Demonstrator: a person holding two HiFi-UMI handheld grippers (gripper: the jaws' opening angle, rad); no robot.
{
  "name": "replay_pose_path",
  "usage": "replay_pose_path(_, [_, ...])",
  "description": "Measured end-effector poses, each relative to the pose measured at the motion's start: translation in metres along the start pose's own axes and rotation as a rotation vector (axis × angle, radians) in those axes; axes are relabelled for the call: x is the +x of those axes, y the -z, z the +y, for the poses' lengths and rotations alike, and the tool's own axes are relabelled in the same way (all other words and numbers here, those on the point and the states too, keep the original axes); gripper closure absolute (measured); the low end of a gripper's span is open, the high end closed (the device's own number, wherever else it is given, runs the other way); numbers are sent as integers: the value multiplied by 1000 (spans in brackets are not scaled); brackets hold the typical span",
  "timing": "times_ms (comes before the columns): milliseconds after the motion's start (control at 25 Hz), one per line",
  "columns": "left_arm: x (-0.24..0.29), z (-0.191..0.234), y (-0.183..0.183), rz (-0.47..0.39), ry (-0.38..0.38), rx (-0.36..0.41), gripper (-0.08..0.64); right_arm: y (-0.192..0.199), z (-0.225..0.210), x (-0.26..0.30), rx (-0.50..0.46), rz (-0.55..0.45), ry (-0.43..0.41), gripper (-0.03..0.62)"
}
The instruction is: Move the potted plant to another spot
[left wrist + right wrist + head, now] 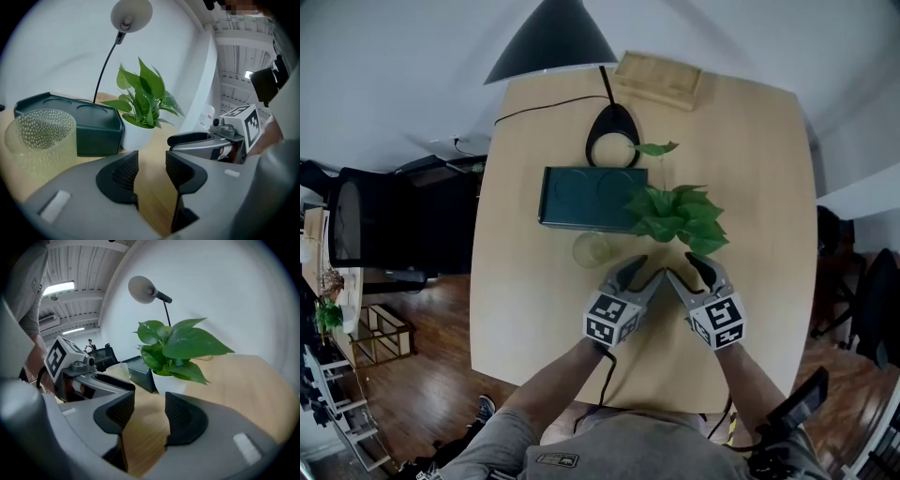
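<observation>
Left gripper (647,270), right gripper (684,267) parted, empty. Plant (677,216) probably light, leaves floppy; take by white pot (137,136).

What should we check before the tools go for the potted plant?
1. Left tool jaws apart, nothing between: ok.
2. Right tool jaws apart, nothing between: ok.
3. Potted plant upright, untouched: ok.
4. Bare table between both tools and the pot: ok.
5. Gap between pot and green tray for a jaw: cannot tell.
6. Glass cup close to the left tool's approach: not ok, likely bump risk.
</observation>
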State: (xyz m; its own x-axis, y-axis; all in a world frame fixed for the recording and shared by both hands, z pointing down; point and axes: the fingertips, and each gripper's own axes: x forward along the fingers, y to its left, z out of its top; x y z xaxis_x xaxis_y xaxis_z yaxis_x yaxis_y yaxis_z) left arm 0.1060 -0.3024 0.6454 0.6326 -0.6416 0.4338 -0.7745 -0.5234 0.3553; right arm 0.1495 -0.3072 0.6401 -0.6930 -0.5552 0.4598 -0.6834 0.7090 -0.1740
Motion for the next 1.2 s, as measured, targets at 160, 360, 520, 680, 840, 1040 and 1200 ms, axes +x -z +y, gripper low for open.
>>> replay_pose_path(160, [10, 8, 2, 0, -21, -6, 371, 6, -23, 9, -31, 11, 12, 365])
replay_pose_path(360, [18, 16, 3, -1, -43, -17, 359, 8, -50, 28, -112, 34, -19, 283])
replay_pose_path(520, [18, 22, 5, 4, -53, -40, 359, 5, -53, 47, -196, 39, -80, 191])
replay_pose_path(680, [18, 21, 6, 2, -51, -53, 359, -2, -51, 64, -249, 15, -125, 144])
replay_pose_path(840, [18, 22, 5, -4, -52, -59, 359, -17, -51, 81, -250, -23, -131, 137])
replay_pose_path(1040, [16, 21, 6, 4, -49, -50, 359, -29, -47, 89, -242, -55, -121, 135])
replay_pose_path(1200, [14, 22, 8, 10, -52, -45, 360, -30, -49, 88, -225, -64, -96, 141])
